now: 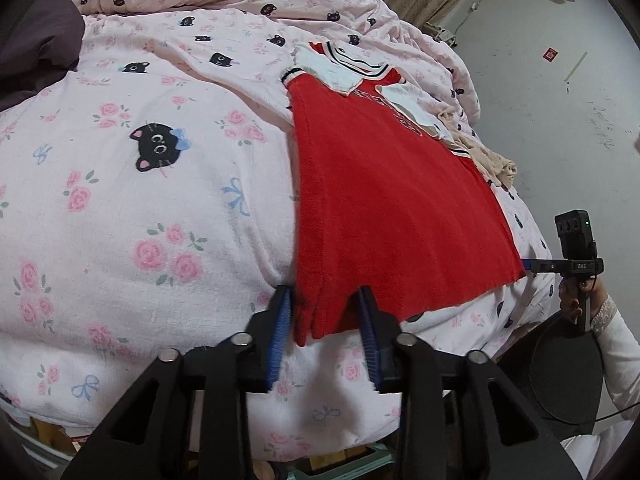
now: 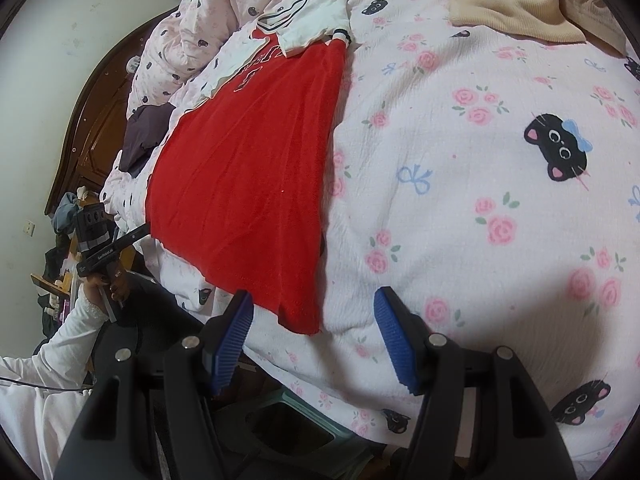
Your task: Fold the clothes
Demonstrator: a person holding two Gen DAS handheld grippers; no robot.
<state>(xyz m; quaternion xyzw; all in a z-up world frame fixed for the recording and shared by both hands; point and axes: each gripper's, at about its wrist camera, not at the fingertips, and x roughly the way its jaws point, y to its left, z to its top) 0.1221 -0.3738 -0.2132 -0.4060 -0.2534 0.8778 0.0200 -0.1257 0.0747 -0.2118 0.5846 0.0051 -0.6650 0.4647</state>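
A red shirt (image 1: 392, 200) (image 2: 248, 184) lies flat on the bed, its white sleeves (image 1: 340, 72) (image 2: 312, 24) folded in over the chest. My left gripper (image 1: 324, 308) is open at the near edge, and the shirt's left hem corner lies between its blue pads (image 1: 282, 316). My right gripper (image 2: 316, 312) is also open, straddling the right hem corner. Each view shows the other gripper side-on at its corner: the right gripper (image 1: 534, 266) and the left gripper (image 2: 140, 234), each held by a hand in a white sleeve.
A pink quilt (image 1: 140, 200) (image 2: 460, 160) printed with flowers and black cats covers the bed. A beige garment (image 2: 516, 4) (image 1: 492, 160) lies bunched beyond the shirt, and a dark purple cloth (image 1: 36, 52) (image 2: 144, 132) lies on its other side. A green stool (image 2: 296, 420) stands below the bed edge.
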